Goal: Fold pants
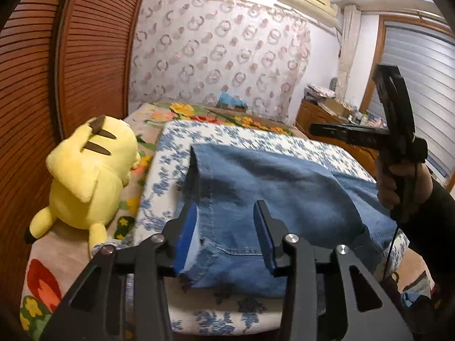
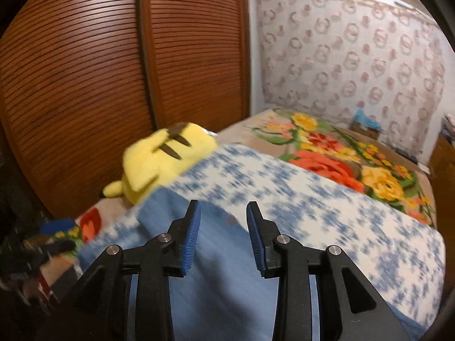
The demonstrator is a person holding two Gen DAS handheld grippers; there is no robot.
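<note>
Blue denim pants lie folded on a white cloth with blue flowers spread over the bed. My left gripper hovers over their near left corner. Its jaws stand apart, with denim showing between the blue pads, which do not press on it. A hand at the right edge holds the other gripper's handle above the pants. In the blurred right wrist view, my right gripper is open just above the pants, nothing pinched between its pads.
A yellow plush toy lies at the bed's left edge beside slatted wooden wardrobe doors. A bright floral blanket covers the far bed. A cluttered wooden dresser stands at the back right.
</note>
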